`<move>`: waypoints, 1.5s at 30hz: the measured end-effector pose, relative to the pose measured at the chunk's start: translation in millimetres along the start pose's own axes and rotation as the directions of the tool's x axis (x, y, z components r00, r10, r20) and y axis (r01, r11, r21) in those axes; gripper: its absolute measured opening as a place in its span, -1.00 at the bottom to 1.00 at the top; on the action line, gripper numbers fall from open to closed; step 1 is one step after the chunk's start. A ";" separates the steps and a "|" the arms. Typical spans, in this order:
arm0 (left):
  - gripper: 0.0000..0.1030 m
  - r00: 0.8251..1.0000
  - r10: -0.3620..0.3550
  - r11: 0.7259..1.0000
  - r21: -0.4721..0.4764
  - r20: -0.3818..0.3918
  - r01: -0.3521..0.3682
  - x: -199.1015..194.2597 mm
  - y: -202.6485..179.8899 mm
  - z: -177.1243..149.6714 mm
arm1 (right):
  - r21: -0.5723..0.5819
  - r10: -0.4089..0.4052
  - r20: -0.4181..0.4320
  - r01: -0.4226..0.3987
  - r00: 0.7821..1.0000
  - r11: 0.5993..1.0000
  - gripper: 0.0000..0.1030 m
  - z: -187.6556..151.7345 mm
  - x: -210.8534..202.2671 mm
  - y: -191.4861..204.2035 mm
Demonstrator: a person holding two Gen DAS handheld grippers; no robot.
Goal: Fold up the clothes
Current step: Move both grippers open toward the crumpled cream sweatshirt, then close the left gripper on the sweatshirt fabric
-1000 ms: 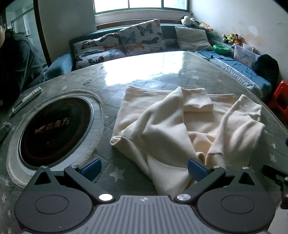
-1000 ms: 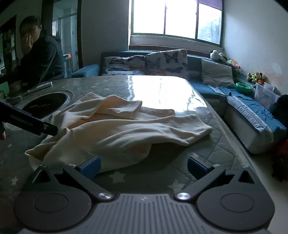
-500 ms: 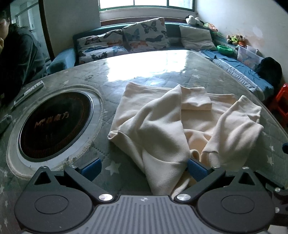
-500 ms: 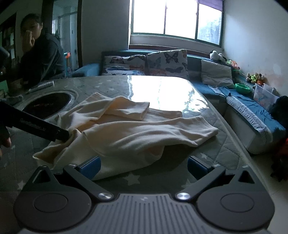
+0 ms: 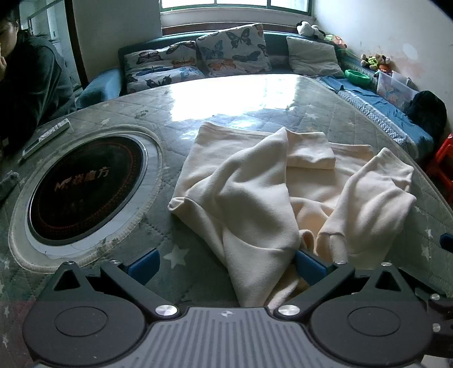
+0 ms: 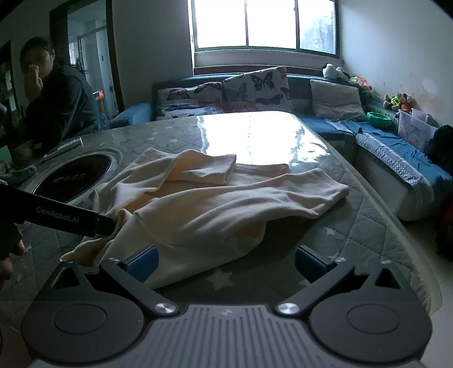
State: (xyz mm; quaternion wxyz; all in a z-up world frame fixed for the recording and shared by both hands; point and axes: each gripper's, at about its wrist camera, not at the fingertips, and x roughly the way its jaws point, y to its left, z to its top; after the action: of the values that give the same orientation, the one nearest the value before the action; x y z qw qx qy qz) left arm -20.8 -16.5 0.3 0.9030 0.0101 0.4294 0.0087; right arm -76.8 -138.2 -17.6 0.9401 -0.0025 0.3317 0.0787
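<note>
Softly rumpled cream fleece garment [image 5: 254, 198], quilted table [image 5: 325, 113].

Daylight is admitted through a wide window [image 6: 264, 24] in the far wall. A blue sofa [image 6: 396, 147] is set below it, lined with butterfly cushions [image 5: 232, 51]. The glossy quilted desk [image 5: 254, 93] is brightly lit, and a round black cooktop [image 5: 85, 186] is sunk into it.

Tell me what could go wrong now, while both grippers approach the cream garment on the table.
1. The cream garment is bunched in layers between the open left gripper, so closing may pinch several layers.
2. The round black cooktop lies close beside the garment; dragging could pull cloth over it.
3. The open right gripper has only its left finger at the hem, so it may miss.
</note>
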 end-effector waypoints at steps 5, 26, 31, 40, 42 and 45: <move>1.00 1.000 -0.002 1.000 0.004 -0.002 0.002 1.1 -0.6 0.7 | 0.001 0.007 -0.004 -0.007 1.000 1.000 1.00 1.9 1.1 1.7; 1.00 1.000 -0.001 0.999 0.053 -0.005 0.001 11.0 -7.9 14.2 | 0.017 0.036 -0.029 -0.036 0.999 0.999 1.00 13.9 15.7 2.7; 1.00 1.000 0.001 0.998 0.063 0.000 -0.001 13.4 -8.5 21.5 | 0.022 0.041 -0.033 -0.040 0.999 0.999 1.00 18.1 21.0 1.4; 1.00 1.000 0.011 0.996 0.088 -0.002 -0.011 23.6 -9.9 38.6 | 0.040 0.043 -0.047 -0.041 0.998 0.998 1.00 25.1 31.1 -3.3; 1.00 1.000 -0.004 0.996 0.089 -0.006 0.004 23.0 -9.7 41.2 | 0.040 0.046 -0.046 -0.044 0.998 0.998 1.00 27.4 31.7 -4.5; 1.00 1.000 -0.005 0.995 0.099 0.009 0.004 18.5 -9.7 45.2 | 0.028 0.042 -0.035 -0.041 0.999 0.999 1.00 31.9 32.0 -5.8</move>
State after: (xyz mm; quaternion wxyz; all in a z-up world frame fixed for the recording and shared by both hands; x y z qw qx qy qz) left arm 26.0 -26.2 14.2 0.9033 0.0540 0.4253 -0.0148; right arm -31.5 -137.4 -13.0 0.9321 0.0159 0.3496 0.0934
